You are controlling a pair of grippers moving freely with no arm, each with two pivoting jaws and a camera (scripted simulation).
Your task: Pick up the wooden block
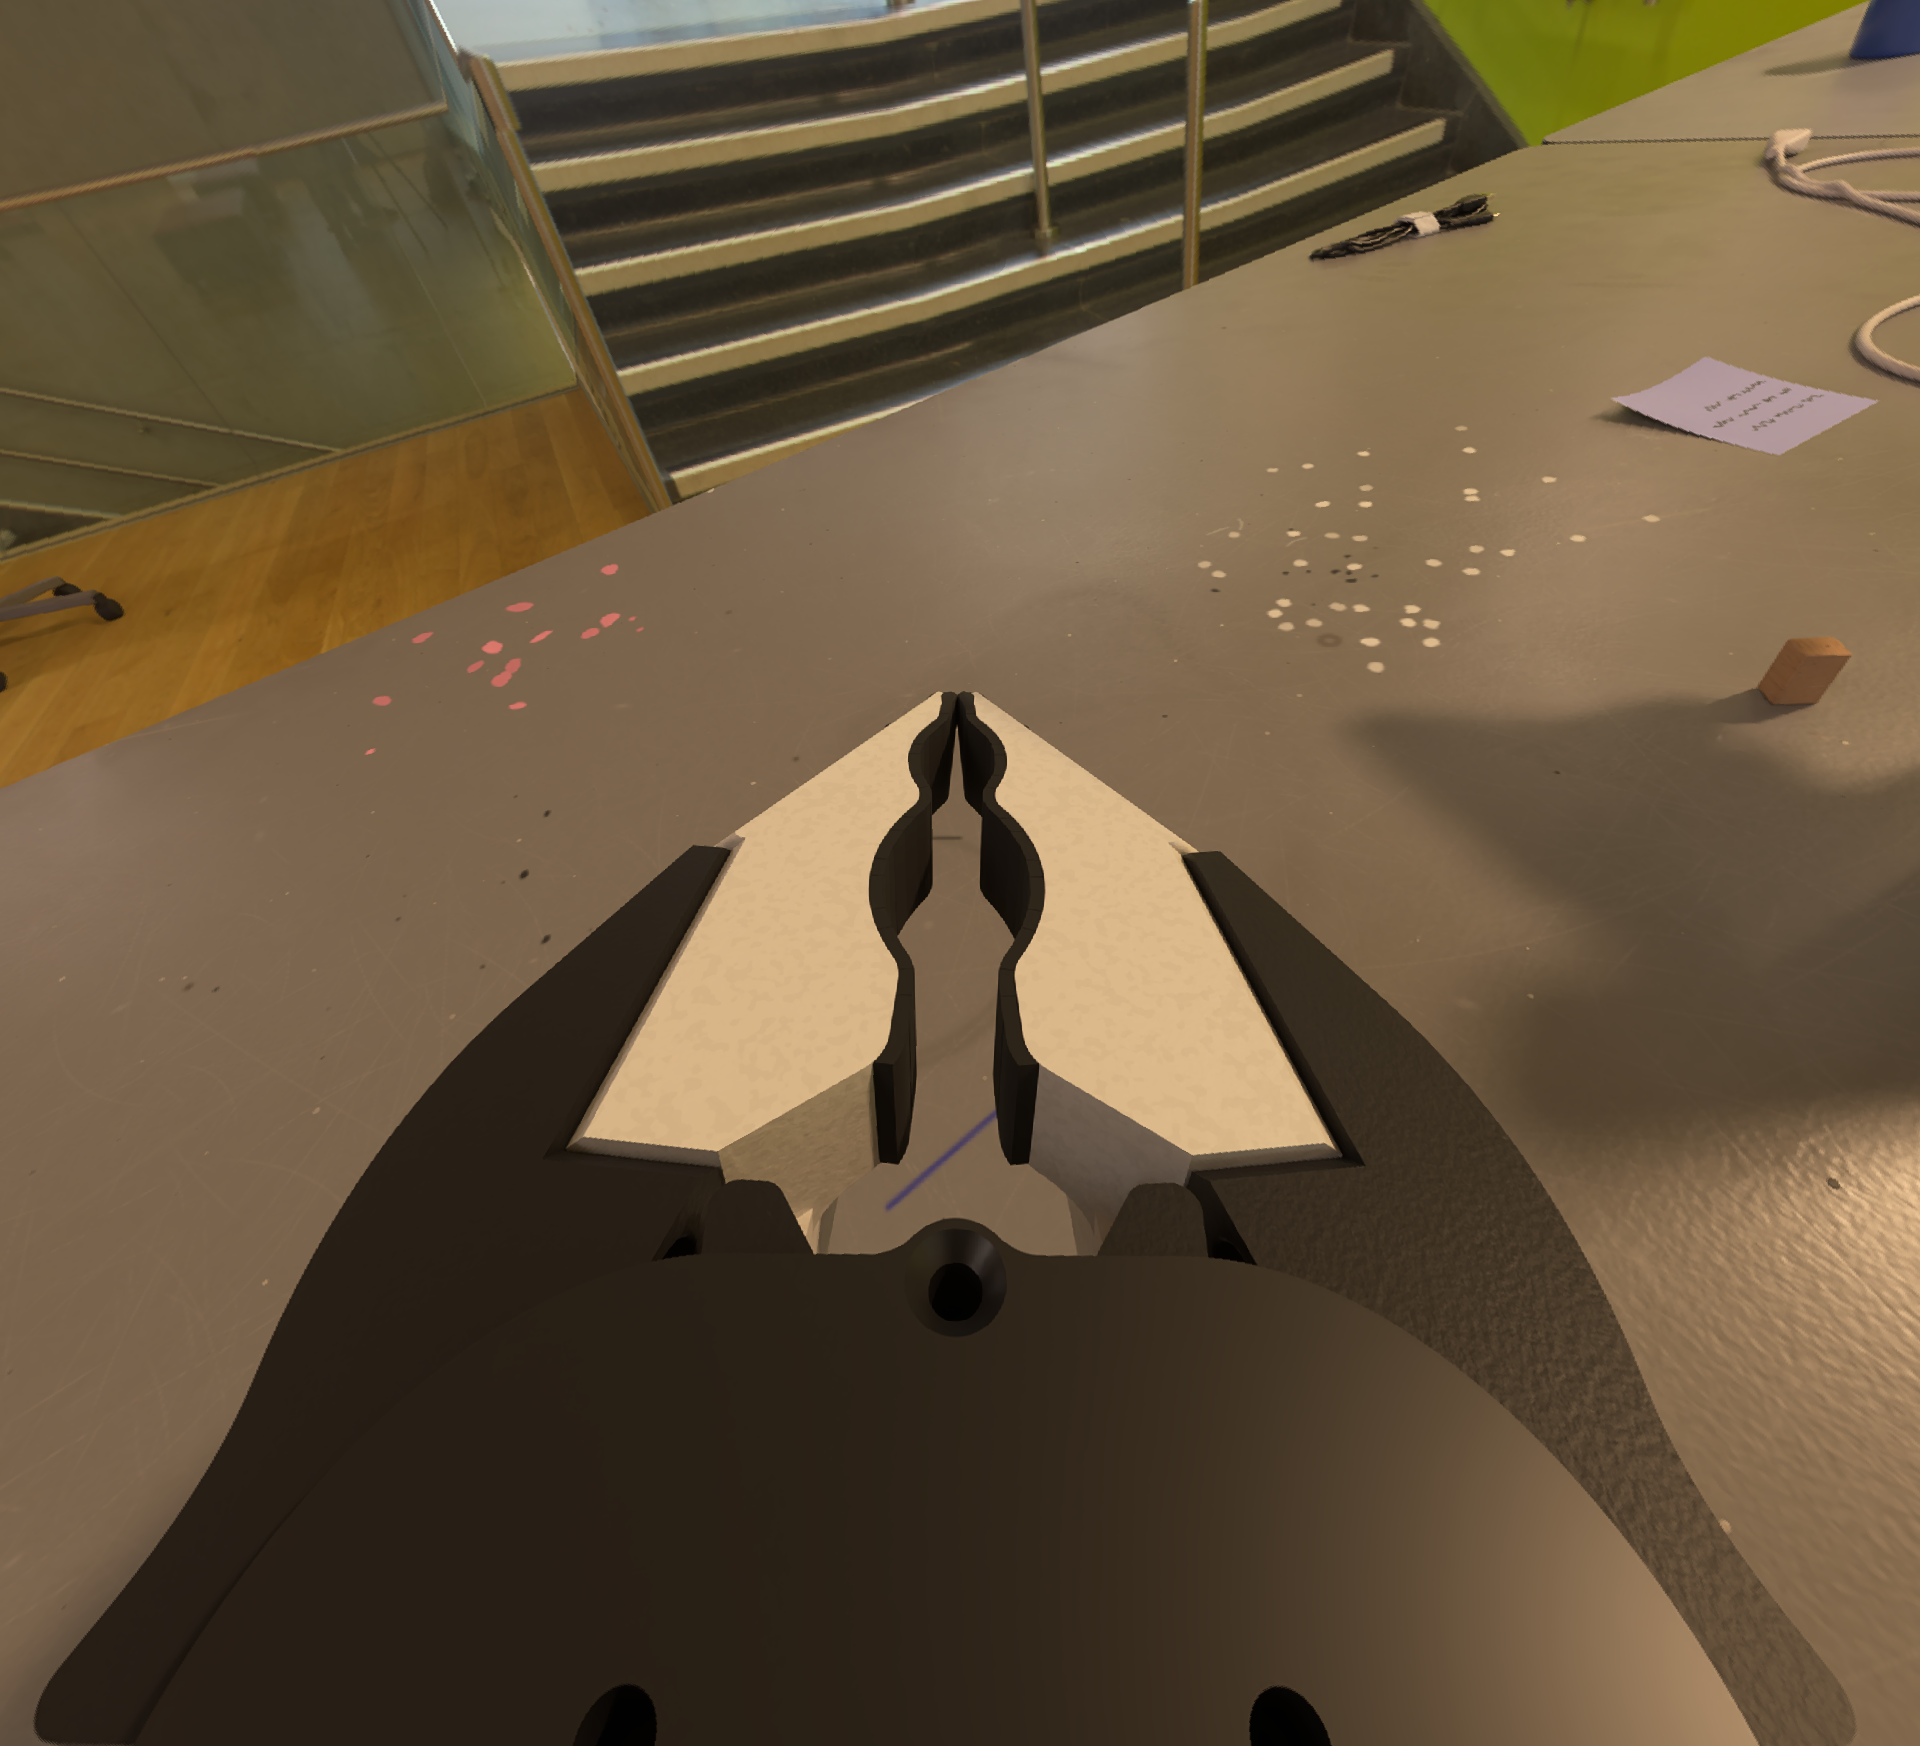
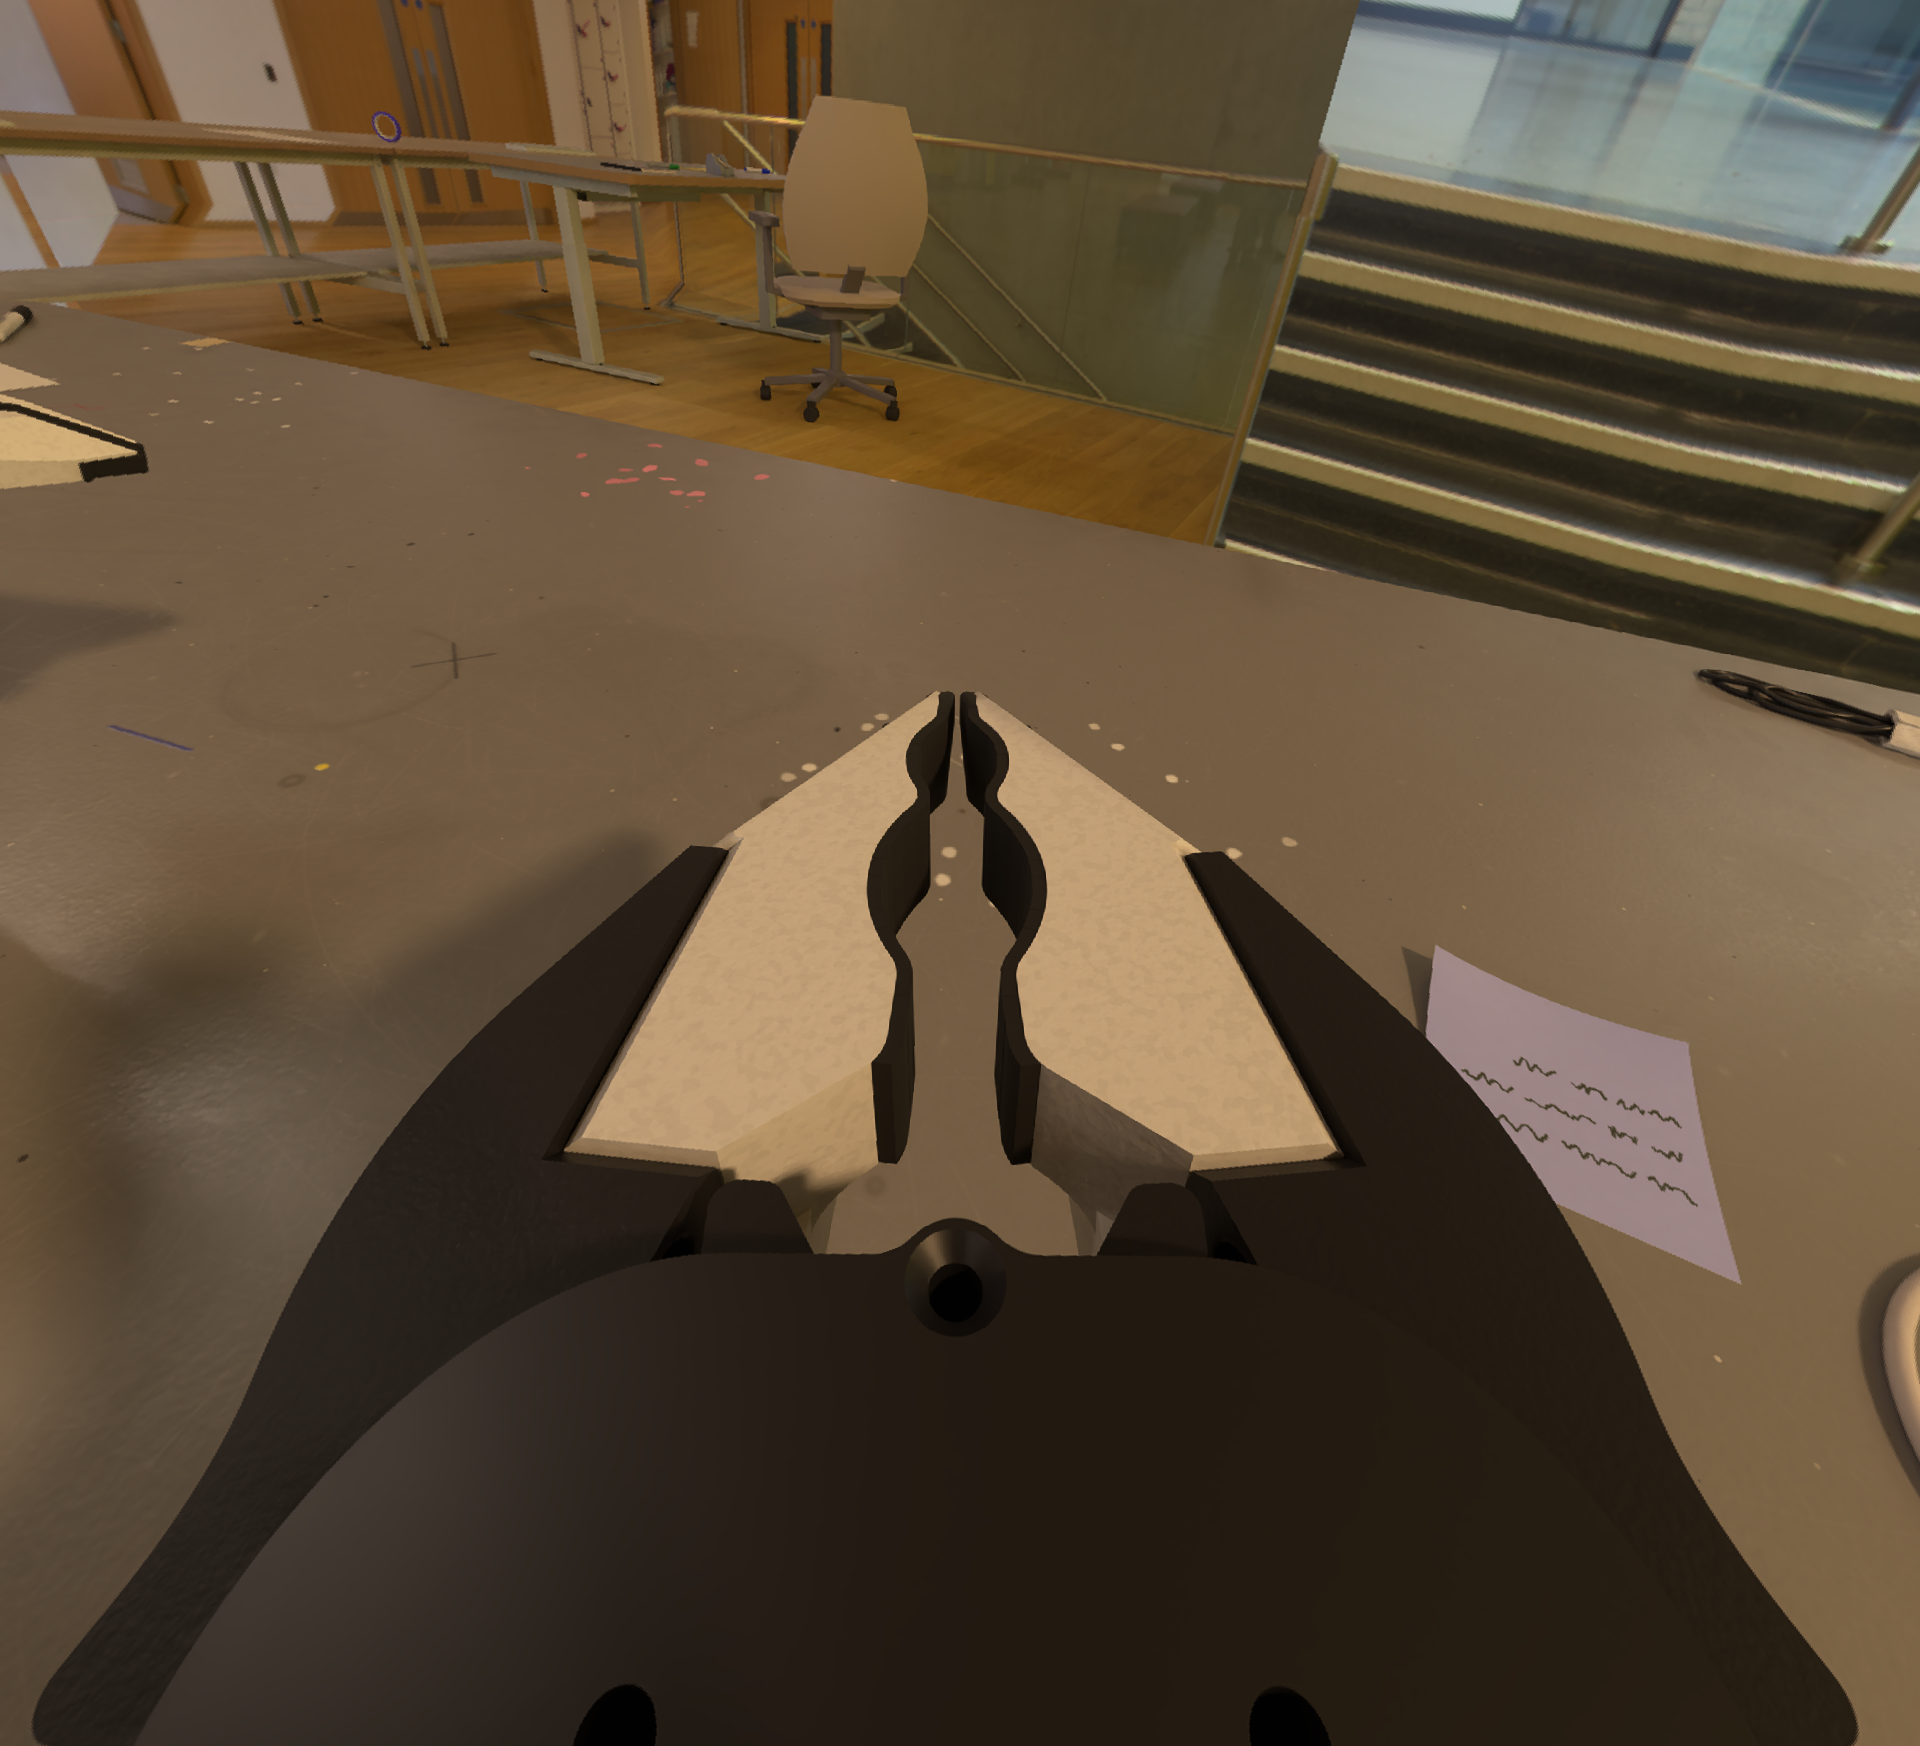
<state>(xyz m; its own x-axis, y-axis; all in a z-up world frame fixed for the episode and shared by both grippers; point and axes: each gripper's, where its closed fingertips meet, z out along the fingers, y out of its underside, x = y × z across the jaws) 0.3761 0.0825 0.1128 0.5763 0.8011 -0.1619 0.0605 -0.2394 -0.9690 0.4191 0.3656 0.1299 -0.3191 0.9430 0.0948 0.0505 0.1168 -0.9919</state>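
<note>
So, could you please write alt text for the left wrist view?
The left claw, shut and empty, hovers over a grey table. The wooden block lies far to its right, near a lilac note, white dots and pink flecks.

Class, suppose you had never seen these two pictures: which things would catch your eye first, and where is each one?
First, the left gripper, shut and empty, fills the lower middle of its own view above the grey table. The small wooden block sits alone far to its right, untouched. In the right wrist view the right gripper is also shut, with a lilac paper note lying flat just to its right.
</note>
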